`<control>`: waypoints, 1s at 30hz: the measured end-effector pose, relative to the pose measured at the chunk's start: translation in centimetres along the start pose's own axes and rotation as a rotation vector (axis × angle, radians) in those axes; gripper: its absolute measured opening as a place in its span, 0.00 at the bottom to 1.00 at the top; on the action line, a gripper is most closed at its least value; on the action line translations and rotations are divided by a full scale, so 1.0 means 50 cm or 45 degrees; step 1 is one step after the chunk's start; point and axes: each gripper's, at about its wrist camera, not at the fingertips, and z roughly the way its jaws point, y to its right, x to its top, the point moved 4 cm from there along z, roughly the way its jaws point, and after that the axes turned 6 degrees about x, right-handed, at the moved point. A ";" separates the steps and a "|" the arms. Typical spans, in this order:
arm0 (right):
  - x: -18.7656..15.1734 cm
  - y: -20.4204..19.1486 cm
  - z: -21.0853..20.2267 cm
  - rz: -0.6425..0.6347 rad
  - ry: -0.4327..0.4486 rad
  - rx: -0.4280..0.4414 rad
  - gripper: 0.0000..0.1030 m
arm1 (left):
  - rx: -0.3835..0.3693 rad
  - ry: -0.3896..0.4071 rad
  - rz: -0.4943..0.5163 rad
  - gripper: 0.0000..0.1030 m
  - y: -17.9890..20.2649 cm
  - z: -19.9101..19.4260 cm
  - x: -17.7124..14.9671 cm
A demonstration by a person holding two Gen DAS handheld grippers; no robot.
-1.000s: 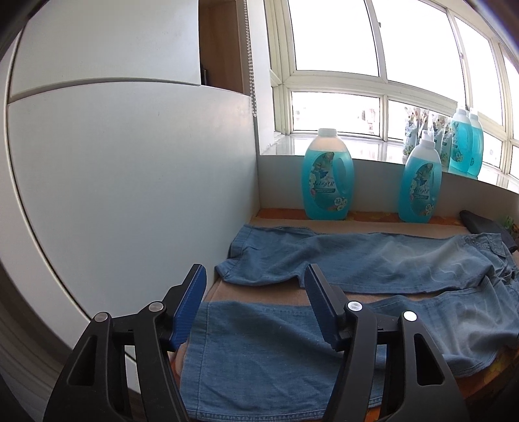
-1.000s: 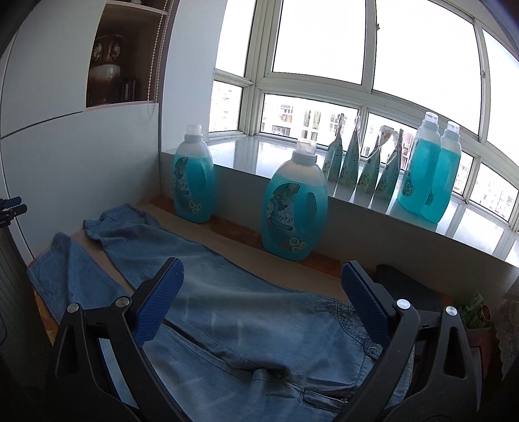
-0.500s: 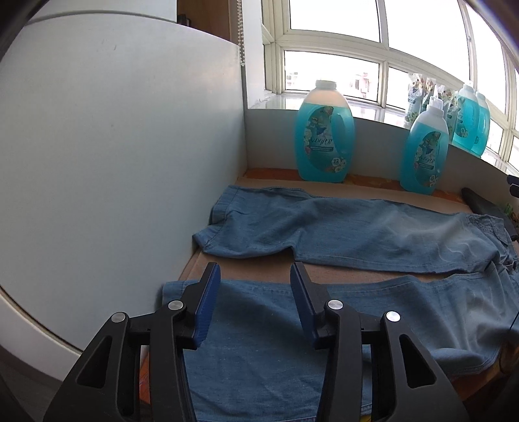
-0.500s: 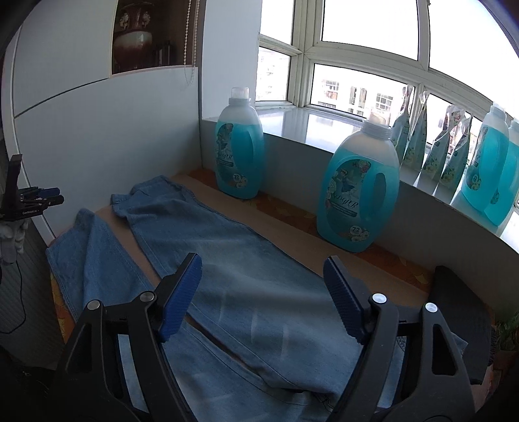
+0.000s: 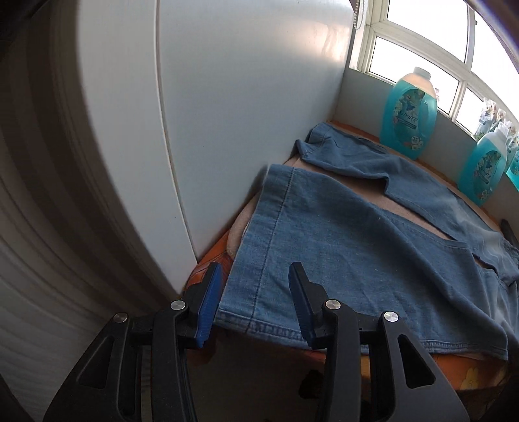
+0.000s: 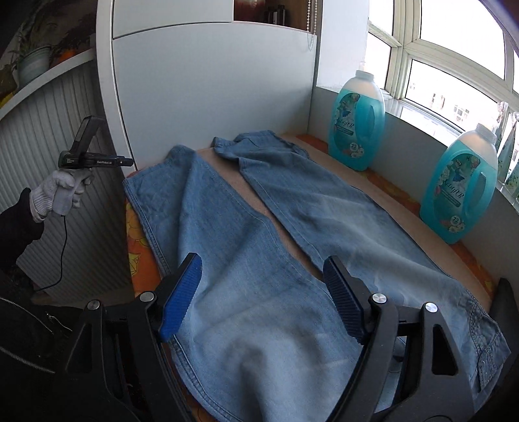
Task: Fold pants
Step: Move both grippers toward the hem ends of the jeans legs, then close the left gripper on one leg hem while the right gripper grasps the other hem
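Partly cropped: pants (image 6: 259,259) waistband, right edge.

You face a white cabinet panel (image 6: 214,94) at twelve o'clock, with an open wooden shelf (image 6: 269,11) above it. Daylight pours through the white-framed window (image 6: 454,58) at two o'clock, over a grey sill (image 6: 418,113). A ribbed radiator (image 6: 42,130) stands at nine o'clock under a shelf holding a potted plant (image 6: 30,61).

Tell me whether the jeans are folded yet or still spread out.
Spread out. The jeans lie flat on the table, both legs apart with bare tabletop showing between them; no layer is folded over.
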 end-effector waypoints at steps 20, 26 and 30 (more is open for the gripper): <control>-0.185 -0.036 0.009 0.147 -0.164 -0.086 0.78 | -0.107 -0.105 -0.384 0.40 -0.044 0.074 -0.074; -0.207 -0.044 0.007 0.144 -0.192 -0.099 0.78 | -0.048 -0.024 -0.368 0.22 -0.046 0.058 -0.074; -0.218 -0.067 0.005 0.121 -0.199 -0.065 0.78 | -0.051 0.051 -0.332 0.12 -0.035 0.035 -0.060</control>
